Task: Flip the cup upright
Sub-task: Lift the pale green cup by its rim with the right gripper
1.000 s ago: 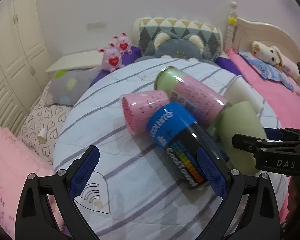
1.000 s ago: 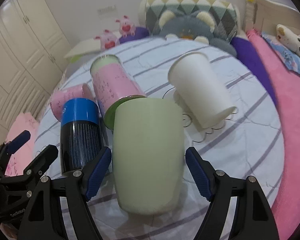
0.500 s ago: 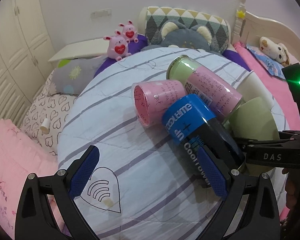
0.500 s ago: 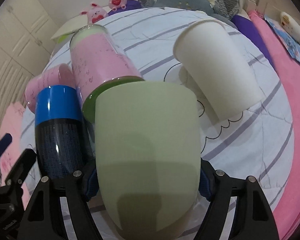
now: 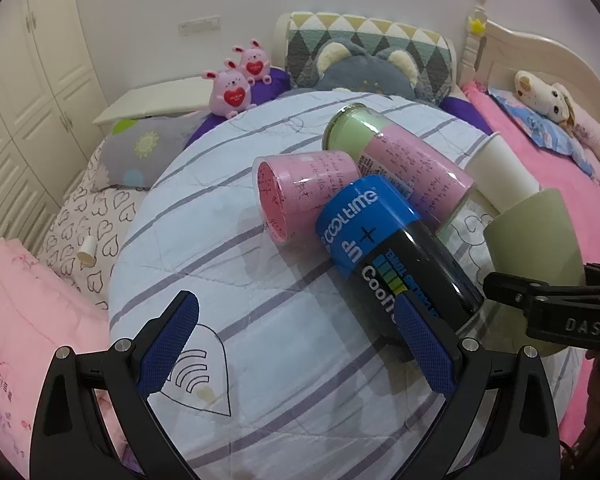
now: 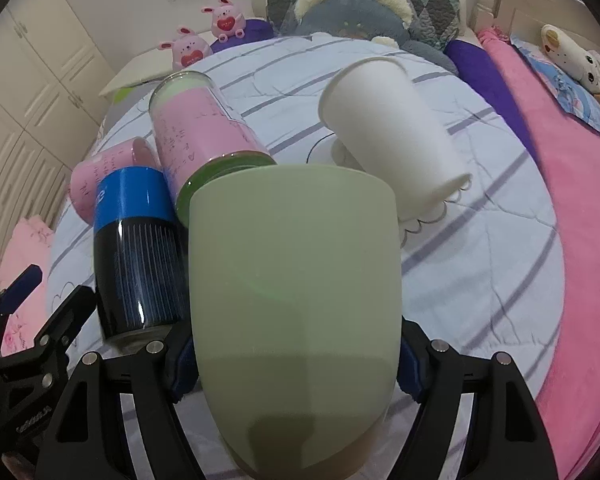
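Right wrist view: right gripper clamped across green cup, lying near the round table's right edge. Likely rigid, smooth, slippery; best held mid-body. Left gripper spread wide, empty.

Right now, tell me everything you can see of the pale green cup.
The pale green cup is plain, matte and opaque, plastic or ceramic by its look, with a rounded taper toward one end and no visible handle or print. It sits between the blue pads of the right claw, which is shut on its sides. Its wide end points away from the camera, its narrow end toward it. Its far edge overlaps the pink-and-green tumbler; contact cannot be confirmed. The black-and-blue can lies just left.
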The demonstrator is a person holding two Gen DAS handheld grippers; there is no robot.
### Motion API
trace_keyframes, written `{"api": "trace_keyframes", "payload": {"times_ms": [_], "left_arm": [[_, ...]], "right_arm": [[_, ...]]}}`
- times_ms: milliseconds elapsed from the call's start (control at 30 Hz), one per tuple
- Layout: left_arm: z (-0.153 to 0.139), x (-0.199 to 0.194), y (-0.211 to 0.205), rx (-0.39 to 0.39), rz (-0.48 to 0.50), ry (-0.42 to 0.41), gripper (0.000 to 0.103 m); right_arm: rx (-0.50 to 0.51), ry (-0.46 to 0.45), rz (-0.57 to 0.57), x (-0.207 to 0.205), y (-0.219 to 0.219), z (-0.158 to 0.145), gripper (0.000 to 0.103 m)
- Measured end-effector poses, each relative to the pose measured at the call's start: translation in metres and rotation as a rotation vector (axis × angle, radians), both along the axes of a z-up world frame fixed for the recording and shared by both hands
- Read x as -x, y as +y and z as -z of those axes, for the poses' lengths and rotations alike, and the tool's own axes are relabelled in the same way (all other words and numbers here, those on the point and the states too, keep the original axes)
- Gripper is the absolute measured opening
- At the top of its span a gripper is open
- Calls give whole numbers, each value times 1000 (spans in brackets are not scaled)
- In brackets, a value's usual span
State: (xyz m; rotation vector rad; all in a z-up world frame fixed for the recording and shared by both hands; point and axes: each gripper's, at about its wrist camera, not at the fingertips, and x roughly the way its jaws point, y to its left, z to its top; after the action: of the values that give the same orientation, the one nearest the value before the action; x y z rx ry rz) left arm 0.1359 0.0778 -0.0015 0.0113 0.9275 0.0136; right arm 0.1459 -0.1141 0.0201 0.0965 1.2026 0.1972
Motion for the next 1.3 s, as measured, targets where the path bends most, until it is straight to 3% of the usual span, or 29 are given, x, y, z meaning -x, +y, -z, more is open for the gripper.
{"api": "trace_keyframes", "payload": {"times_ms": [667,933,1300], "left_arm": [[9,58,-29,-20,57,-45,99],[16,65,-28,-12,142,3,99],[22,57,-10,-12,209,22,99]], "right_arm": [[-22,-109,40,70,-22,-6,78],[-6,-97,78,88,-12,-4,78],[-12,-6,143,86,8,14,78]]}}
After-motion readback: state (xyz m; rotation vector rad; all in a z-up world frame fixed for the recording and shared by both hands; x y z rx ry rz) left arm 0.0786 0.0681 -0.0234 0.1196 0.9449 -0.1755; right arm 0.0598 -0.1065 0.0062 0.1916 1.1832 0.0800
